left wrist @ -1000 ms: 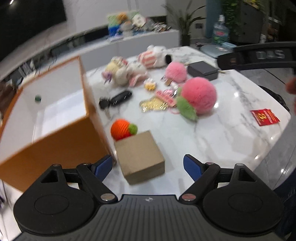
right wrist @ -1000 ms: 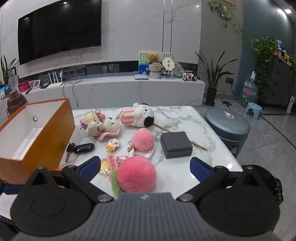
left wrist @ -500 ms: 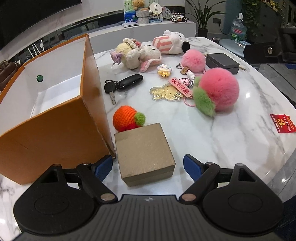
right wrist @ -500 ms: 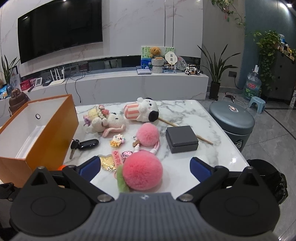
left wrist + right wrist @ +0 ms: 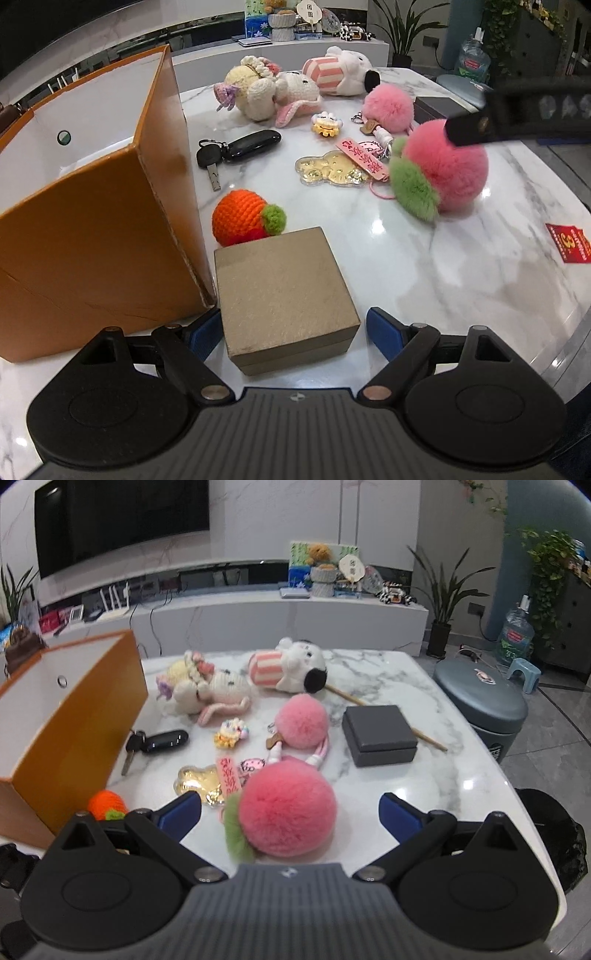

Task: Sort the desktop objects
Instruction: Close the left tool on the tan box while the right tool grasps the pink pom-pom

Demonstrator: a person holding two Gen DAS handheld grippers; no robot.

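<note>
Left wrist view: the left gripper (image 5: 291, 334) is spread wide, its blue-padded fingers (image 5: 382, 332) standing either side of a small tan box (image 5: 282, 295) without touching it. Box is squarish, matte, finely grained like textured card, with a lid seam near the base. It rests on the glossy white marble table (image 5: 424, 266), its left rear corner just beside the large orange carton (image 5: 92, 221). Carton is open-topped, smooth orange outside, white inside, with a round dark grommet on one inner wall. Behind the tan box and touching its far edge sits a crocheted orange ball (image 5: 242, 218) with a green yarn tuft. Farther back: a black car key (image 5: 240, 147) with a bare metal blade, a flat gold bear-shaped charm (image 5: 330, 170), a large pink fluffy pompom (image 5: 447, 166) with a green furry leaf, and a red paper tag (image 5: 570, 243) near the table's right edge.

Right wrist view: the right gripper (image 5: 290, 810) is likewise released, blue pads far apart, holding nothing. The large pink fluffy pompom (image 5: 288, 818) lies between the fingers, on the table, not pinched. Beyond it sits a smaller pink pompom (image 5: 303, 720), a dark grey lidded box (image 5: 378, 729) with sharp square corners, a thin wooden stick (image 5: 424, 734) running behind that box, and knitted plush toys (image 5: 207, 690) at the back.
</note>
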